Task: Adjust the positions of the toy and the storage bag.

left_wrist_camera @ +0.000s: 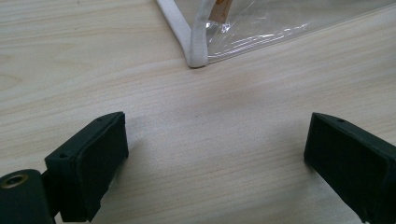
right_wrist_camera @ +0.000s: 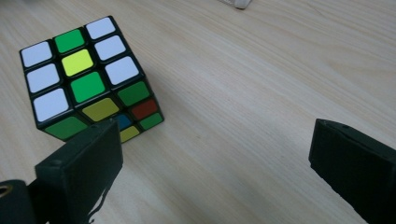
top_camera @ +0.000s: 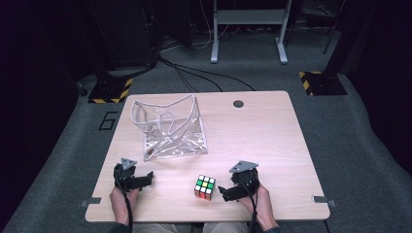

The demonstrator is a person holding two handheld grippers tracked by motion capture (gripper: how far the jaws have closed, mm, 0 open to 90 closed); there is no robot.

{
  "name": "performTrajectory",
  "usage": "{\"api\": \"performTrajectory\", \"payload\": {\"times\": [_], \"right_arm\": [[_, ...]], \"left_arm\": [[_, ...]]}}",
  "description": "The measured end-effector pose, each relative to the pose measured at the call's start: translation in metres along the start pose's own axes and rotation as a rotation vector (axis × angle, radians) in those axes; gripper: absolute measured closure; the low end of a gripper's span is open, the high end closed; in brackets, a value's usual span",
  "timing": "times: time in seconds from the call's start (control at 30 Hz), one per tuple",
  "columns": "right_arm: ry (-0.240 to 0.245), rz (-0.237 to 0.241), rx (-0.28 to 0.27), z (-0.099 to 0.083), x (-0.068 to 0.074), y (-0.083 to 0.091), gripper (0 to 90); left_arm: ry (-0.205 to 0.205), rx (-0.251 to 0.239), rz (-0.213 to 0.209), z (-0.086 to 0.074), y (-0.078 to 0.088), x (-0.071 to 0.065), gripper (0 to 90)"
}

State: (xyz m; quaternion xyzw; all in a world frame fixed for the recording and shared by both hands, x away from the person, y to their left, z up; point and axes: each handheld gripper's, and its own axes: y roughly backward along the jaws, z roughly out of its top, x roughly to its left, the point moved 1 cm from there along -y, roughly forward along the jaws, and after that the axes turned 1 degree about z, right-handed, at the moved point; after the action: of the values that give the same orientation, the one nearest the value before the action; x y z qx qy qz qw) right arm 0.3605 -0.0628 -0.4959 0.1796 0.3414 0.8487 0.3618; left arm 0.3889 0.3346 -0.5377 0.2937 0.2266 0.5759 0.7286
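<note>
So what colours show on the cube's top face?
The cube top: five white, three green, one yellow centre; right gripper view shows it best.

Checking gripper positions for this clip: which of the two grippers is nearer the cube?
The right gripper: it sits just beside the cube, jaws open. The left gripper is farther off, by the clear bag.
</note>
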Motion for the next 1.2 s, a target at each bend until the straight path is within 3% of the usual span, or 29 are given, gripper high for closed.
{"api": "performTrajectory", "payload": {"times": [0.4,0.9,1.2], "right_arm": [[0.038,0.064,0.0,0.008,0.013,0.0,2.3],[0.085,0.109,-0.005,0.015,0.029,0.001,2.1],[0.133,0.137,0.022,0.021,0.04,-0.011,1.5]], "left_arm": [[-0.001,-0.001,0.002,0.0,0.0,0.0,6.2],[-0.002,-0.002,0.002,0.0,0.0,0.0,6.2],[-0.002,-0.001,0.002,0.0,0.0,0.0,6.2]]}}
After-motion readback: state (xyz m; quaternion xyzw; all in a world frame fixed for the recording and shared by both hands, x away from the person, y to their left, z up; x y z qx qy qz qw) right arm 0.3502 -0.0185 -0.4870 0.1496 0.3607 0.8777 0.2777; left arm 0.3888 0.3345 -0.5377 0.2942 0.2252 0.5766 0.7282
